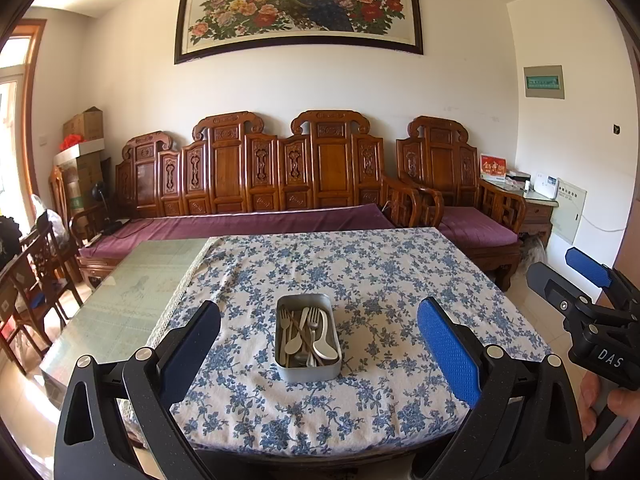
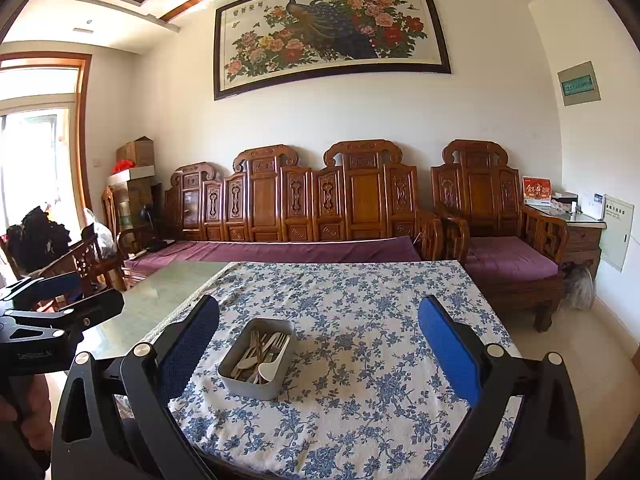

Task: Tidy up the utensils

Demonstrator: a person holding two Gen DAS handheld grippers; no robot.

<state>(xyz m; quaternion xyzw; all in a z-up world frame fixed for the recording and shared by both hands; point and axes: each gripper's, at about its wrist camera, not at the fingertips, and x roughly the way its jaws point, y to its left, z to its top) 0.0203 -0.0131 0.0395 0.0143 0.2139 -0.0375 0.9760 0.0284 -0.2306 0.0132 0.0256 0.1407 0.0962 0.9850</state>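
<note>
Here, a grey metal tray (image 1: 308, 368) sits on the blue-flowered tablecloth (image 1: 400, 280), a little toward the near edge of the table. Inside it lies a loose heap of cutlery: forks (image 1: 314, 318) with their tines toward the far end, a white soup spoon (image 1: 326, 346) with its bowl at the near end, and a few thin brown sticks that look like chopsticks, all crossing one another.

The left gripper (image 1: 318, 334) hovers above the near side of the table with its jaws spread wide and nothing between them; in its own view the tray shows in the gap between the two fingers. The right gripper (image 2: 318, 334) is likewise wide open and empty, and in its view the tray (image 2: 256, 380) lies closer to the left finger, turned at a slant.

Each tool shows at the edge of the other's view, held by a hand (image 1: 612, 412).

To the left of the cloth the table's bare glass top (image 1: 132, 292) is exposed. Beyond the table stands a carved wooden sofa (image 1: 256, 172) with purple cushions, beneath a framed peacock painting (image 1: 300, 4).
</note>
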